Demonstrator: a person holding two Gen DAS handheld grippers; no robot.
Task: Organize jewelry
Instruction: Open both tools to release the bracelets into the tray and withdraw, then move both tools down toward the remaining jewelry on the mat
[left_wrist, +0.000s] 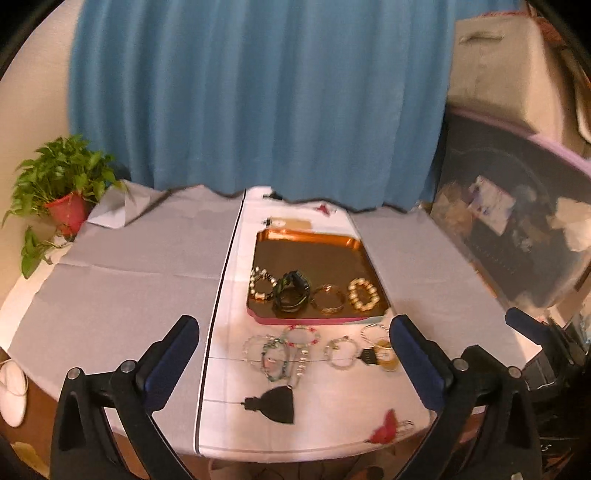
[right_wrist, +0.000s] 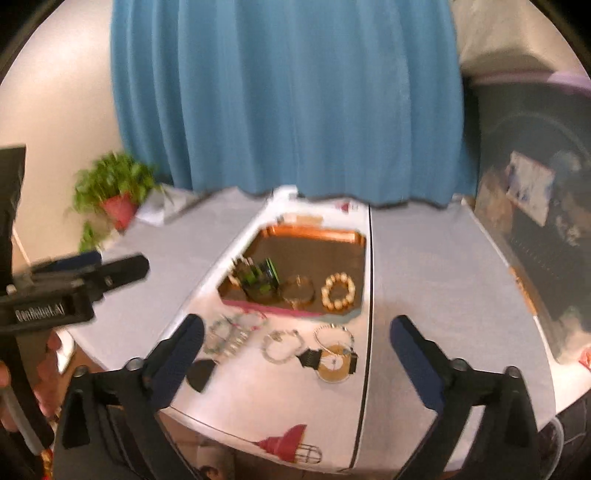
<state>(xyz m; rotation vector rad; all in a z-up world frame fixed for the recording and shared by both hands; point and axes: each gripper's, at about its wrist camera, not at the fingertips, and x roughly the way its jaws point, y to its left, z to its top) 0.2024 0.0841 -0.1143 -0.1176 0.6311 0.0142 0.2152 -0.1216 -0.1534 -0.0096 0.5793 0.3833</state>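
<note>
A copper tray (left_wrist: 306, 238) (right_wrist: 314, 236) lies on the table and holds a white bead bracelet (left_wrist: 261, 284), a dark green-black bracelet (left_wrist: 291, 293) (right_wrist: 260, 282), a gold bangle (left_wrist: 328, 299) (right_wrist: 298, 291) and a cream bead bracelet (left_wrist: 364, 294) (right_wrist: 338, 290). Several loose bead bracelets (left_wrist: 284, 349) (right_wrist: 282, 345) and a gold watch (left_wrist: 384, 356) (right_wrist: 334, 363) lie in front of the tray. My left gripper (left_wrist: 295, 373) is open and empty above the table's near edge. My right gripper (right_wrist: 297, 365) is open and empty, back from the loose pieces.
A potted plant (left_wrist: 62, 184) (right_wrist: 110, 192) stands at the table's far left. A blue curtain (left_wrist: 258, 92) hangs behind. A dark clear bin (left_wrist: 517, 229) sits to the right. The left gripper's body (right_wrist: 66, 291) shows at the left of the right wrist view.
</note>
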